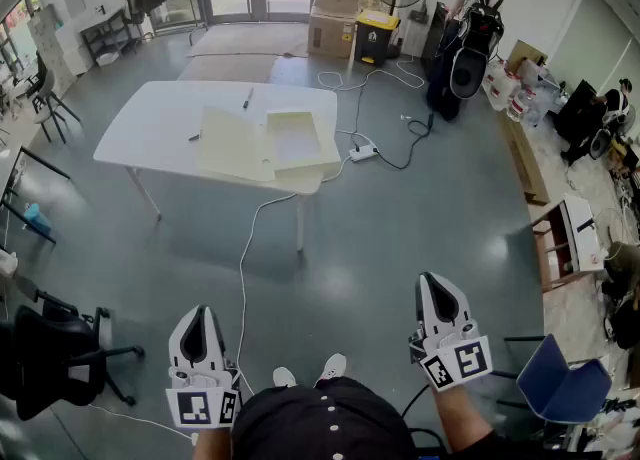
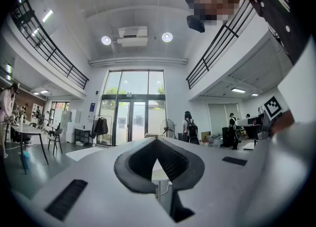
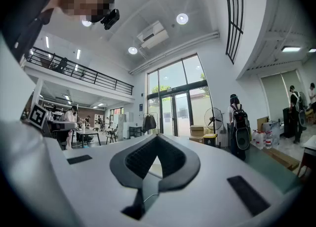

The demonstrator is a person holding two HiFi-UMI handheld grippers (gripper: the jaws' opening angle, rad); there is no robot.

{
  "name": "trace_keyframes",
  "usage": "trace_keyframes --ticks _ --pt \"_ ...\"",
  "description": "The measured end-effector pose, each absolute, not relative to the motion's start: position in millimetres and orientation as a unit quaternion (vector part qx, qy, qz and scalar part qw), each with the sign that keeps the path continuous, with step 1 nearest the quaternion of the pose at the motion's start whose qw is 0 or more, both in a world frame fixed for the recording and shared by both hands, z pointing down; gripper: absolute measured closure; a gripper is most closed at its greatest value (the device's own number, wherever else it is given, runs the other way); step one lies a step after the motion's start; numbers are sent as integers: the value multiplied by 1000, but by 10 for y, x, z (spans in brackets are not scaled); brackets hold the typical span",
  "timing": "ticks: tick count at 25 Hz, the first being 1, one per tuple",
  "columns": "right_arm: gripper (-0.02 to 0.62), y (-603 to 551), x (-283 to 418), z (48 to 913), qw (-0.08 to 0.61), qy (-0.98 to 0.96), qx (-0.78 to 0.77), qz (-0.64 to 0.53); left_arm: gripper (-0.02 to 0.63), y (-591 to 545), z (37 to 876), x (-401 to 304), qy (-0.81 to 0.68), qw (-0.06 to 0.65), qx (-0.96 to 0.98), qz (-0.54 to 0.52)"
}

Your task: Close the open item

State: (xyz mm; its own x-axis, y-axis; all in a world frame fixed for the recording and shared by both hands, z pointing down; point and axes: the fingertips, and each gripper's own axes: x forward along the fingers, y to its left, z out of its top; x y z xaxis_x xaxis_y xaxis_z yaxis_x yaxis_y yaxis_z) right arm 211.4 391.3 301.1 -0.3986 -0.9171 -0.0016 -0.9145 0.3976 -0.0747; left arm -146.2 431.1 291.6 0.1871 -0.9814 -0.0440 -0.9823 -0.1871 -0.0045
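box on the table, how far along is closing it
Done: nothing. The box lies open on the table, with its lid flat beside it.
In hand: nothing. The left gripper and right gripper are shut and empty, held near the person's body, well short of the table.
Left: walk up, swing the lid over and press it shut.

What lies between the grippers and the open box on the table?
Head view: only grey floor before the open box and its table, with a white cable trailing toward the left gripper.
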Motion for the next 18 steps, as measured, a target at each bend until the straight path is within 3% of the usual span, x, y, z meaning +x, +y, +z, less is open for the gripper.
trace_keyframes --ticks 18 --pt "568 3804 2465 2990 60 834 -547 -33 589 4239 2917 -1171 645 17 -764 14"
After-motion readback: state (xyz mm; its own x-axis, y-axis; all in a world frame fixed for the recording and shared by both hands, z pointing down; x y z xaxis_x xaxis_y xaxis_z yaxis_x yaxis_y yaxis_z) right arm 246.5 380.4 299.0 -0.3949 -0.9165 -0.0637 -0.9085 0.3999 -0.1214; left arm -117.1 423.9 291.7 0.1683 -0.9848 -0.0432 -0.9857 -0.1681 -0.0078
